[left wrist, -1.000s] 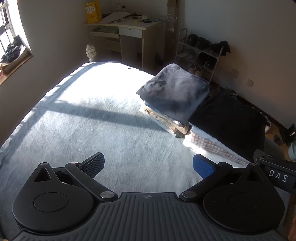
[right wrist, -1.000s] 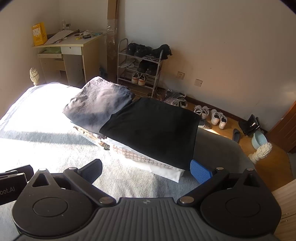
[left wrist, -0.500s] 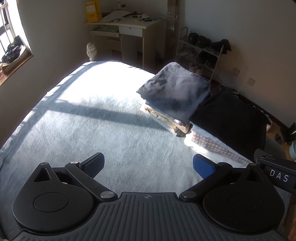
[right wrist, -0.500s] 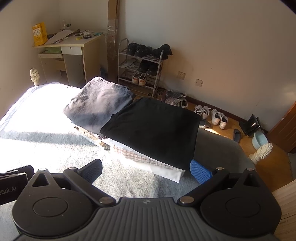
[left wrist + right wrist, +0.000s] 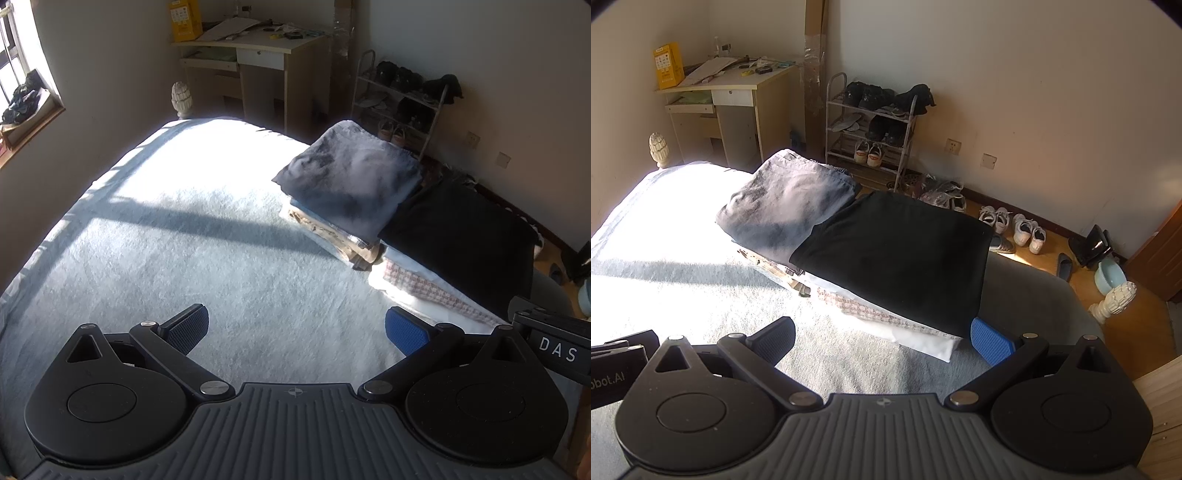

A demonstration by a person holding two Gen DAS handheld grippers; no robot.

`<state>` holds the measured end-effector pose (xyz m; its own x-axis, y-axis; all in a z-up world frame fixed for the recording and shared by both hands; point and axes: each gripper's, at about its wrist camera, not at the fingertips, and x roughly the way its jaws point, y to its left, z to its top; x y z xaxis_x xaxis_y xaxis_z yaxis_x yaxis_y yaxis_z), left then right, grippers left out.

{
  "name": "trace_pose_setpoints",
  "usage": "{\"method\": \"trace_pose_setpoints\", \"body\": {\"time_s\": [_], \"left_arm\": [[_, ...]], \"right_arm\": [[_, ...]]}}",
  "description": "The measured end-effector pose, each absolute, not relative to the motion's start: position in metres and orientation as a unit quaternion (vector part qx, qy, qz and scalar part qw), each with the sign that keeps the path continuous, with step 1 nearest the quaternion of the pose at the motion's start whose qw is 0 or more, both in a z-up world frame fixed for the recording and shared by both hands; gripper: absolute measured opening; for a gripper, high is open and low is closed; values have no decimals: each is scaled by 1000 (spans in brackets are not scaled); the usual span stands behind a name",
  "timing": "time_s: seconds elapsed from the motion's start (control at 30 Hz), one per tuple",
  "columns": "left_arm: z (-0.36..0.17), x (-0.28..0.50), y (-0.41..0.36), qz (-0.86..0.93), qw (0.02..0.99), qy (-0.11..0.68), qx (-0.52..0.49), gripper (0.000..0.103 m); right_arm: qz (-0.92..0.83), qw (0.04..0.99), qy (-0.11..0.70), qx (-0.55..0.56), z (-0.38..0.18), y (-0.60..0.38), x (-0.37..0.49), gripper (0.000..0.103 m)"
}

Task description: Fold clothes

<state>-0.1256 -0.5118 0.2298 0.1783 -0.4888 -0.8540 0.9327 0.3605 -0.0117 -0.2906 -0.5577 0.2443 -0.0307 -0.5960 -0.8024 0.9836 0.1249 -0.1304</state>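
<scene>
Both the left gripper [image 5: 295,328] and the right gripper [image 5: 882,341] hover released and empty over the bed [image 5: 177,236]. The folded clothes sit in two stacks at its far right, the black garment [image 5: 897,254] on the nearer. I judge the folding nearly finished; any next garment should be laid flat on the bare left side first.

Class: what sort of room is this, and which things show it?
Most likely a home bedroom: a bed bearing folded clothes, a desk in the corner, and a shoe rack against the wall.
</scene>
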Motion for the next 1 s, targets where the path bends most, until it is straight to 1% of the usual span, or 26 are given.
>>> {"method": "trace_pose_setpoints", "body": {"time_s": [0.73,1.0], "left_arm": [[228,-115,-516,-490,722,414,262,103],[234,-108,-517,-480,734,409,252,103]], "right_arm": [[-610,645,384,254,242,-564,-284,103],[-617,648,367,256,247,-568,-285,103]]}}
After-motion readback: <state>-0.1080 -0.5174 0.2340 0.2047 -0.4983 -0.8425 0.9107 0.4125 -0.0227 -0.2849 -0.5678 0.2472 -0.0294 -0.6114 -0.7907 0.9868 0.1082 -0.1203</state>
